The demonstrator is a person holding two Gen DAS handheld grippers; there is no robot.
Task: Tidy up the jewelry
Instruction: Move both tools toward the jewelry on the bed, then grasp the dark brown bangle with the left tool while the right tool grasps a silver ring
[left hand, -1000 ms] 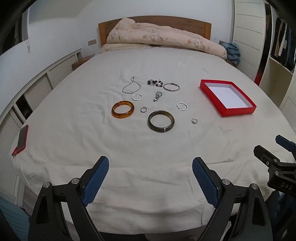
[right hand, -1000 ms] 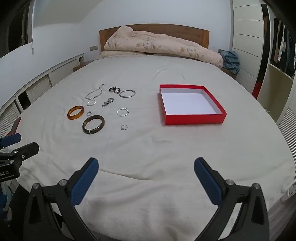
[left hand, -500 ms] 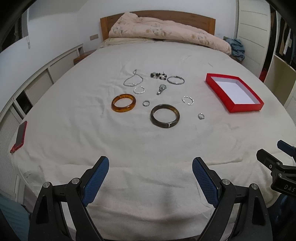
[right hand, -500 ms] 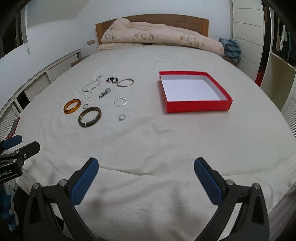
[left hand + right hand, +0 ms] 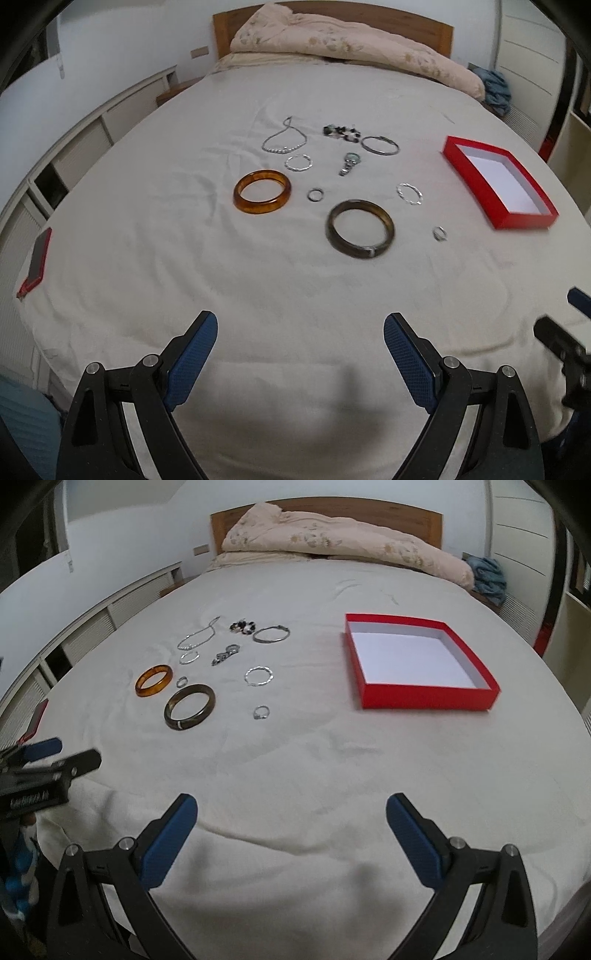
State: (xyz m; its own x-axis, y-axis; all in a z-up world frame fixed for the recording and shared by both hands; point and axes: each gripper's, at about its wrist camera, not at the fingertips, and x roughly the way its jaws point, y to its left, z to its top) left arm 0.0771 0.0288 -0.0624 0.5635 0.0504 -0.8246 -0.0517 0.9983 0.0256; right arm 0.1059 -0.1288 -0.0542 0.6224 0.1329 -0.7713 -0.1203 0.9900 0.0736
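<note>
Several pieces of jewelry lie spread on a white bed sheet: an amber bangle [image 5: 262, 191], a dark bangle [image 5: 359, 229], a silver necklace [image 5: 285, 140], a thin silver bracelet [image 5: 380, 145] and small rings such as one ring [image 5: 440, 233]. An empty red box [image 5: 500, 185] with a white floor sits to their right. My left gripper [image 5: 299, 350] hovers open over bare sheet, well short of the jewelry. In the right wrist view my right gripper [image 5: 291, 832] is open too, with the red box [image 5: 424, 698] ahead and the dark bangle [image 5: 190, 706] to the left.
A phone in a red case [image 5: 36, 256] lies near the bed's left edge. A rumpled beige duvet [image 5: 347, 48] is piled against the wooden headboard. White cabinets run along the left wall, and a wardrobe stands at the right.
Both grippers have moved forward and lower over the bed, so the jewelry and red box look nearer and larger. Both pairs of jaws stay wide apart and nothing on the sheet has shifted.
</note>
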